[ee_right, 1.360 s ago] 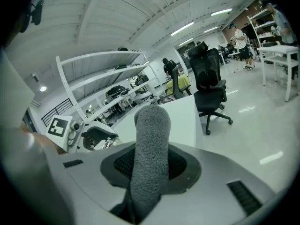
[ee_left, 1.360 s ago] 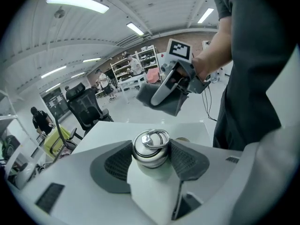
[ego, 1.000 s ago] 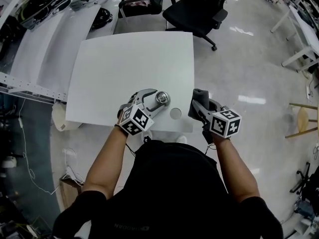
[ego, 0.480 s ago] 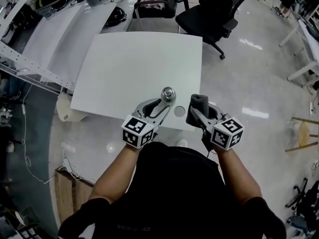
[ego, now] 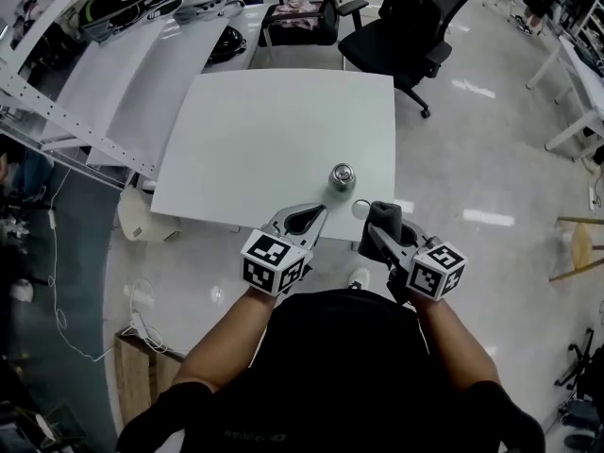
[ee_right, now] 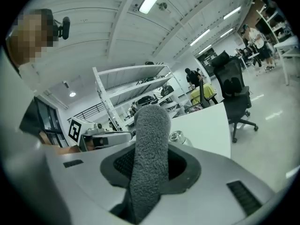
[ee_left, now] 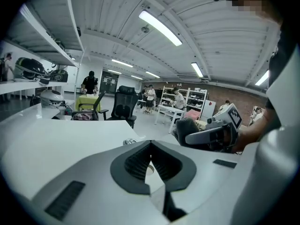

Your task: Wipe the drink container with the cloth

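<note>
Round silver metal drink container [ego: 342, 176] stands upright on the white table [ego: 255, 140]. Left gripper [ego: 316, 215] has just snapped closed, empty. Right gripper [ego: 380, 236] clamps the fuzzy grey cloth [ego: 382, 212].

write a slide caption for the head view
Right gripper holds the cloth, left gripper has just closed empty, both short of the container standing on the table.

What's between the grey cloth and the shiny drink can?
In the head view, a small round white disc sits on the table between the cloth and the drink container.
</note>
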`<state>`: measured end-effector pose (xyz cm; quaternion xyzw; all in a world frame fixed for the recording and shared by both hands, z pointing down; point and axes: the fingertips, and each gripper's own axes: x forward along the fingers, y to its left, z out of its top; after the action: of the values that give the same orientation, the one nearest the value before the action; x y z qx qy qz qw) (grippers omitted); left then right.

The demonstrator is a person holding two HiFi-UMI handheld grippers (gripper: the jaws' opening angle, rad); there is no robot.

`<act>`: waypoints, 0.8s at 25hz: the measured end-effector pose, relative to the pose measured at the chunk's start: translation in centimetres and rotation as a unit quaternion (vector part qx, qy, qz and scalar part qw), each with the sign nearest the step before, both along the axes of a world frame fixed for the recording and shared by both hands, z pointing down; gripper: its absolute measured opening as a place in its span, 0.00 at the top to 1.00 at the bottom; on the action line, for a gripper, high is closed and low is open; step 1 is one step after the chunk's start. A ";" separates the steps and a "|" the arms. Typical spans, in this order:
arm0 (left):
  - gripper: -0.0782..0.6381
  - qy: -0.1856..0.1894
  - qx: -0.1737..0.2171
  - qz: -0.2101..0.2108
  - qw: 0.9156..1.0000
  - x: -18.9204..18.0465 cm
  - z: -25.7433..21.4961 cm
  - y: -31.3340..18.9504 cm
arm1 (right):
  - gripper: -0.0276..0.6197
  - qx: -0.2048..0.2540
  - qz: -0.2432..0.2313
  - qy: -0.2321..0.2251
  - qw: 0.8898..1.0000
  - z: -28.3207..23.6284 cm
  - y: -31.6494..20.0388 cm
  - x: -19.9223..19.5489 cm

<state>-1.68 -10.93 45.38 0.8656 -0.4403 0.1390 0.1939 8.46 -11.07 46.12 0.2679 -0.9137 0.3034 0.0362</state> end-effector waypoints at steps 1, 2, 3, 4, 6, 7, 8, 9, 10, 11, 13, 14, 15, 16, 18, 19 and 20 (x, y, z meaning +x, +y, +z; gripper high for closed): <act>0.87 0.001 -0.009 0.003 1.000 -0.3 0.2 0.9 | 0.79 -0.009 0.009 -0.004 1.000 0.2 0.7 -0.3; 0.87 0.002 -0.017 0.008 1.000 -0.7 0.5 1.9 | 0.79 -0.017 0.018 -0.008 1.000 0.3 1.4 -0.7; 0.87 0.003 -0.021 0.013 1.000 -1.1 0.6 3.0 | 0.79 -0.021 0.027 -0.012 0.999 0.3 2.2 -1.0; 0.87 0.003 -0.023 0.018 1.000 -1.5 0.7 4.0 | 0.79 -0.021 0.035 -0.012 0.999 0.2 3.0 -1.2; 0.87 0.004 -0.021 0.026 0.999 -2.3 0.6 5.9 | 0.79 -0.016 0.048 -0.006 0.999 0.0 4.5 -1.7; 0.87 0.004 -0.021 0.029 0.999 -2.6 0.6 6.7 | 0.79 -0.014 0.055 -0.001 0.998 0.0 5.3 -1.9; 0.87 0.005 -0.023 0.032 0.999 -3.1 0.6 7.5 | 0.79 -0.014 0.061 0.003 0.998 -0.1 6.1 -2.2; 0.87 0.007 -0.026 0.035 0.999 -3.5 0.7 8.3 | 0.79 -0.015 0.067 0.007 0.998 -0.1 6.9 -2.5; 0.87 0.009 -0.029 0.038 0.999 -4.0 0.7 9.0 | 0.79 -0.015 0.071 0.011 0.997 -0.2 7.8 -3.0; 0.87 0.011 -0.030 0.039 0.999 -4.6 0.8 9.7 | 0.79 -0.013 0.075 0.016 0.997 -0.3 8.7 -3.4; 0.87 0.015 -0.027 0.042 0.999 -5.5 0.7 11.1 | 0.79 -0.006 0.079 0.025 0.997 -0.4 10.6 -4.2; 0.87 0.017 -0.025 0.044 0.999 -5.9 0.7 11.8 | 0.79 -0.002 0.081 0.030 0.996 -0.5 11.5 -4.5; 0.87 0.020 -0.023 0.048 0.998 -6.1 0.7 12.4 | 0.79 0.001 0.083 0.035 0.996 -0.5 12.4 -4.7; 0.87 0.022 -0.023 0.052 0.998 -6.2 0.7 13.0 | 0.79 0.004 0.085 0.039 0.996 -0.6 13.2 -4.8; 0.87 0.023 -0.023 0.063 0.998 -6.0 0.5 14.1 | 0.79 0.009 0.090 0.045 0.995 -0.8 14.8 -4.8; 0.87 0.023 -0.021 0.068 0.997 -5.8 0.4 14.6 | 0.79 0.013 0.091 0.049 0.995 -1.0 15.5 -4.8; 0.87 0.023 -0.018 0.074 0.997 -5.6 0.2 14.9 | 0.79 0.018 0.092 0.054 0.994 -1.2 16.1 -4.8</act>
<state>-7.31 4.00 45.58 0.8951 -0.3678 0.1413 0.2089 3.65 4.99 44.96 0.3676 -0.8872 0.2740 0.0525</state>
